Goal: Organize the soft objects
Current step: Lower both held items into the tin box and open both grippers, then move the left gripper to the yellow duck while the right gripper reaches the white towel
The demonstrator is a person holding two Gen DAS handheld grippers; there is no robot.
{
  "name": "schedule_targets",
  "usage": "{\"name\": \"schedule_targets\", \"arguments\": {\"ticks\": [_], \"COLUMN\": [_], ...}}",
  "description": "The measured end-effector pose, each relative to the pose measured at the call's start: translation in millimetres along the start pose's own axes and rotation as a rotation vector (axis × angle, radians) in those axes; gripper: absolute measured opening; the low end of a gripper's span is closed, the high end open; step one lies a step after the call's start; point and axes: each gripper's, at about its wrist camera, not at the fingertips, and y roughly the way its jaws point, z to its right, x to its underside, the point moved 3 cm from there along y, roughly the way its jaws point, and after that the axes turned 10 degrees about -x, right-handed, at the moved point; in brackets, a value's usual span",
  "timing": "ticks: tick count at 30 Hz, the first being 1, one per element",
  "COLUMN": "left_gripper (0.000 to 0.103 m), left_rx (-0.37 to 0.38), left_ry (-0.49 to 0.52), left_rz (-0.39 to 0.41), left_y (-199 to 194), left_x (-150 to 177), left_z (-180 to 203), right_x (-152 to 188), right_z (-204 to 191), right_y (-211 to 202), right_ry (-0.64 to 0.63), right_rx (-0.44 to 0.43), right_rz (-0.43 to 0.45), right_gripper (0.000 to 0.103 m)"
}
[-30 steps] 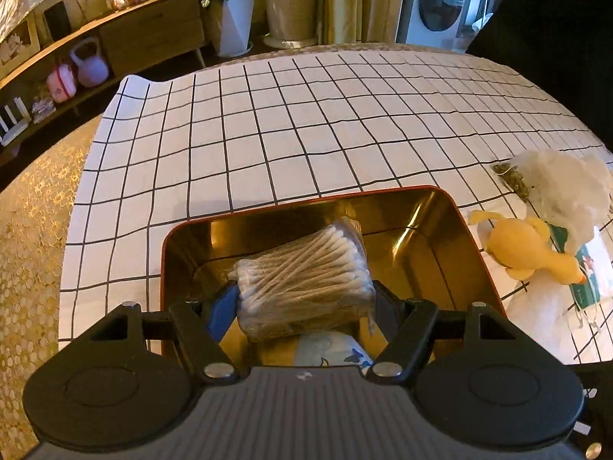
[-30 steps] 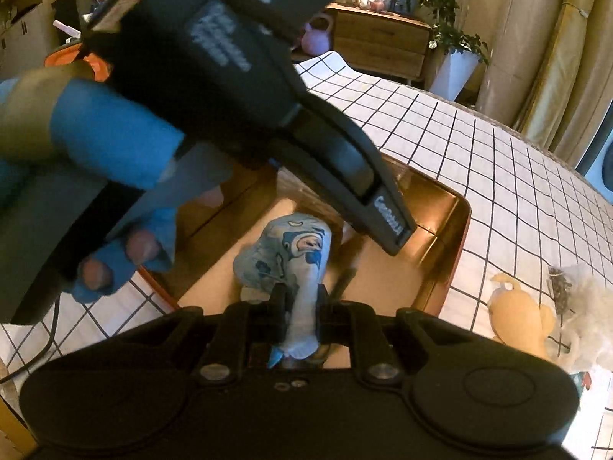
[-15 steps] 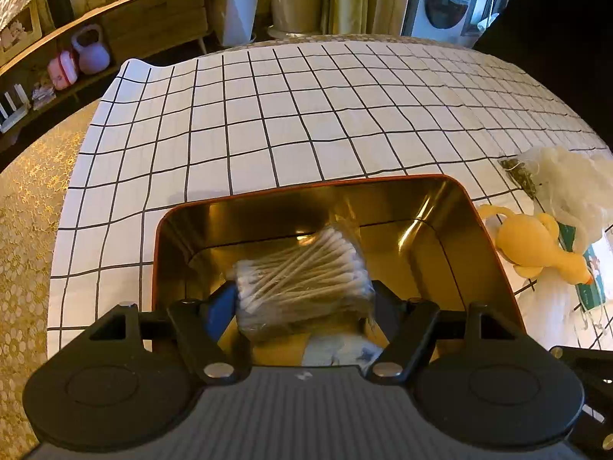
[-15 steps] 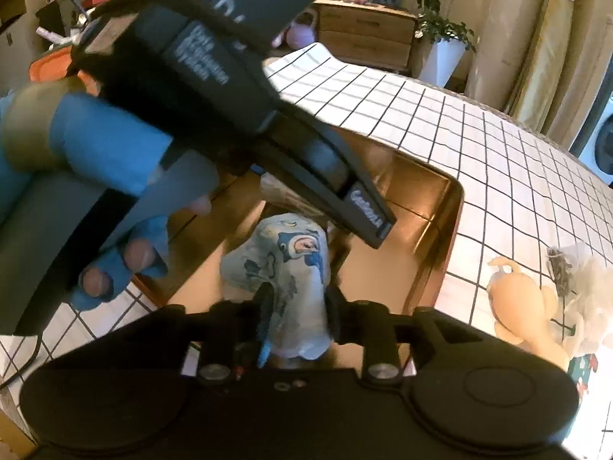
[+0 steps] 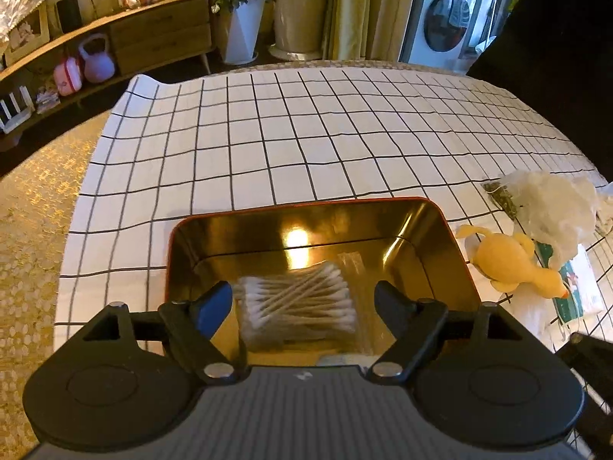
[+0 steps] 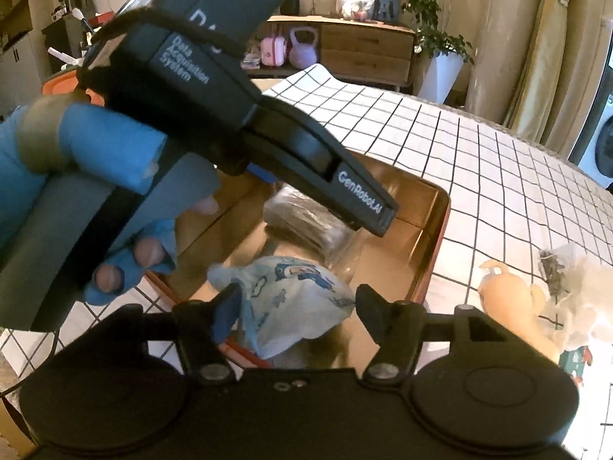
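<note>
With both tools open, the left tool (image 5: 302, 306) over the cotton swab pack (image 5: 297, 308) and the right tool (image 6: 295, 306) around the blue printed cloth (image 6: 283, 299), lift each straight up from the gold tin (image 5: 456, 253), then fetch the yellow duck (image 5: 509, 264) near the tabletop's right edge.

Gold tin (image 5: 452, 253), yellow duck (image 5: 509, 260), black-gridded white cloth (image 5: 306, 142).

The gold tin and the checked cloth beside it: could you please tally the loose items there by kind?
In the gold tin:
Bag of cotton swabs: 1
Blue printed cloth bundle: 1
On the checked cloth, outside the tin:
Yellow duck toy: 1
White plastic bag: 1
Packet with green print: 1
Total: 5
</note>
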Motion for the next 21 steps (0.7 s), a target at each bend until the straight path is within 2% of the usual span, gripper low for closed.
{"name": "schedule_targets", "arguments": {"ticks": [2, 4, 5, 13, 21], "left_gripper": [0.082, 0.082, 0.082, 0.082, 0.082], "left_rx": [0.0, -0.001, -0.001, -0.001, 0.014], "left_ry": [-0.001, -0.005, -0.007, 0.0, 0.021], "left_rz": [0.008, 0.016, 0.02, 0.071, 0.137], "left_y": [-6.0, -12.5, -16.1, -48.8, -87.5], "left_x": [0.9, 3.3, 4.4, 9.5, 13.8], "left_z": [-0.5, -0.5, -0.7, 4.1, 24.5], "right_x": [-1.6, -2.0, -2.1, 1.0, 11.8], "right_z": [1.8, 2.5, 2.4, 8.4, 22.8], "right_y": [-7.4, -17.6, -22.5, -60.3, -101.7], "right_ry": [0.011, 0.023, 0.025, 0.051, 0.086], "right_rx": [-0.008, -0.013, -0.016, -0.04, -0.042], "right_rz": [0.02, 0.053, 0.066, 0.115, 0.17], "right_gripper": [0.071, 0.081, 0.083, 0.085, 0.089]}}
